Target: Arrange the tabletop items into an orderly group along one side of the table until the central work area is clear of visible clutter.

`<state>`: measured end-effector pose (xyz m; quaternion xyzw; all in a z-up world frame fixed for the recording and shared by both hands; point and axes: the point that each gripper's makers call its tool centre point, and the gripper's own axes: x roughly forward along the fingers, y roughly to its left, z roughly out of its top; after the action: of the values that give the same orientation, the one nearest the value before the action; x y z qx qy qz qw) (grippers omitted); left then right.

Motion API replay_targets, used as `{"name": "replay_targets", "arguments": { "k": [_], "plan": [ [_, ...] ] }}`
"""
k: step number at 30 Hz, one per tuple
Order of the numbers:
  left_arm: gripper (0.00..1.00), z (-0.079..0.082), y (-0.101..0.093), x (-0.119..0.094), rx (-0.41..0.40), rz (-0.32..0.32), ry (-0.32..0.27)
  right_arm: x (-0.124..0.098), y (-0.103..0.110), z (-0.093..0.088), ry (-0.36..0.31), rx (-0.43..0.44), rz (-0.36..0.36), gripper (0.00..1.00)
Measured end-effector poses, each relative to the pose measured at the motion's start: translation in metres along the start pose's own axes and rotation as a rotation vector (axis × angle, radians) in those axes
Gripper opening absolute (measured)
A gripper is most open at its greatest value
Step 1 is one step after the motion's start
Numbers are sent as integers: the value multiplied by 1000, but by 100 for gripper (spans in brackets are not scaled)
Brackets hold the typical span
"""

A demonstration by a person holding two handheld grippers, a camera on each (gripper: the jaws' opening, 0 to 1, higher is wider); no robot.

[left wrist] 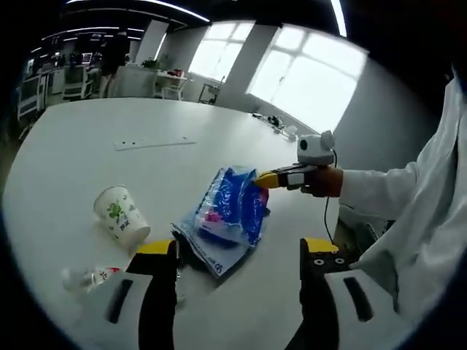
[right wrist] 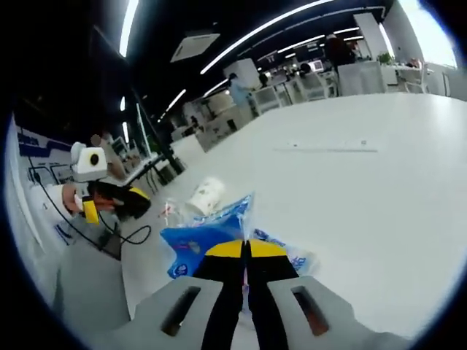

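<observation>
While the right gripper [right wrist: 246, 251] pinches it, the crinkly blue packet [left wrist: 235, 206] bulges

Blown-out window [left wrist: 306, 80] glare, fisheye-warped edges.

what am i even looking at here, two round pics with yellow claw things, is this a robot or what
No robot: a person in a white sleeve holds a two-jaw gripper in each hand, and a fisheye camera rides on each one. That is why both pictures are round.

The left gripper view looks along the left gripper, whose yellow-tipped jaws stand apart, open, with nothing between them. The right gripper view looks along the right gripper, whose jaws are pressed together on the edge of a blue plastic packet. The same right gripper appears in the left gripper view, pinching that packet.

On the white table lie the packet, a paper cup on its side, and a small crumpled wrapper near the left jaw.
</observation>
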<state>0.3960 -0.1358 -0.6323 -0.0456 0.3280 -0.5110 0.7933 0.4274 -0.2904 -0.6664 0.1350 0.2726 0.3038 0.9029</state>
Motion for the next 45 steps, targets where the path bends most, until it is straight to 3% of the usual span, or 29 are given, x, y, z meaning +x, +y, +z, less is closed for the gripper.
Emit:
{"name": "replay_targets", "arguments": {
  "k": [7, 10, 13, 16, 20, 24, 26, 30, 45],
  "plan": [
    [63, 0, -10, 25, -24, -19, 16, -5, 2, 10, -45, 6, -24, 0],
    [59, -2, -12, 38, -36, -8, 27, -9, 5, 21, -93, 29, -36, 0],
    [50, -1, -13, 47, -28, 6, 32, -12, 9, 28, -127, 45, -39, 0],
    [43, 11, -15, 54, -63, 3, -7, -14, 14, 31, -140, 43, -39, 0],
    [32, 17, -12, 60, -21, 27, -9, -20, 15, 38, -164, 39, -50, 0],
    [10, 24, -4, 60, 12, 57, -22, -30, 12, 46, -200, 63, -61, 0],
    [8, 29, -3, 63, -9, 53, -29, -34, 13, 48, -208, 59, -67, 0],
    [1, 32, -3, 67, 25, 67, -12, -42, 15, 49, -227, 70, -75, 0],
    [0, 62, -24, 86, 127, 3, -5, -69, -4, 55, -249, 60, -144, 0]
  ]
}}
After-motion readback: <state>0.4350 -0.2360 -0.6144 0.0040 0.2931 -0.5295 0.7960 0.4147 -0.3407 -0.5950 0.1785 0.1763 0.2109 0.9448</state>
